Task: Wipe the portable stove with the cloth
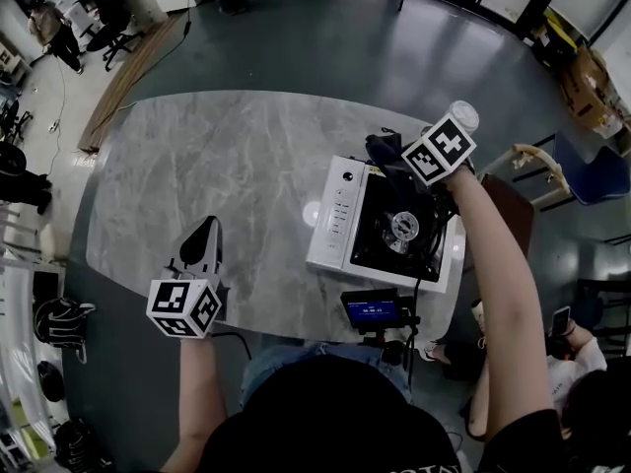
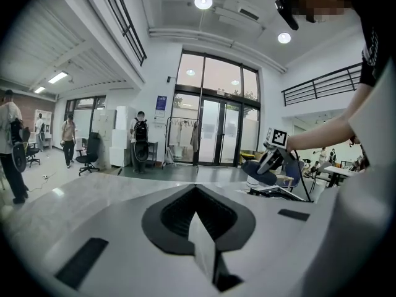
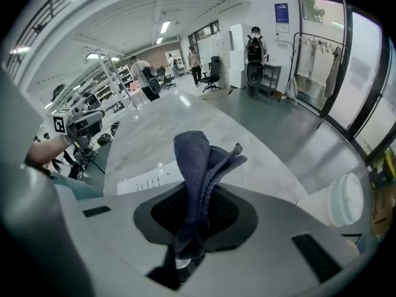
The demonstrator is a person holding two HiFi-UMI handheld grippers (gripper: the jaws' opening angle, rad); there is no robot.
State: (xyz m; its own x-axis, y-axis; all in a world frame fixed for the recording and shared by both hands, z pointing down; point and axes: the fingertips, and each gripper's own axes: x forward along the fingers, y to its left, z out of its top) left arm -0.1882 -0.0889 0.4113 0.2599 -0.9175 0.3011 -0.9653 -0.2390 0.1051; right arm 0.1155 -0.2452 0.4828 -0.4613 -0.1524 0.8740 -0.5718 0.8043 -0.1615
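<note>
The stove (image 1: 380, 236) sits under and just ahead of the right gripper (image 1: 394, 161), whose jaws are closed on a bunched dark cloth (image 1: 380, 148) that sticks out past their tips over the stove's far corner; whether the cloth touches the top I cannot tell. The right gripper view shows the cloth (image 3: 197, 166) pinched low and standing loose above the jaws, so a hard drag could probably pull it free, or a loose fold might snag on the raised burner in the middle of the black top. The left gripper (image 1: 202, 239) hovers well apart from the stove with its jaws shut on nothing. With nothing bracing the stove, a firm wipe may push it across the smooth desk (image 1: 227, 156) toward the near edge, where a small screen (image 1: 373, 311) stands just beside it. A white cup (image 3: 343, 200) stands close beside the right jaws, and a wide sweep could likely knock it over.
</note>
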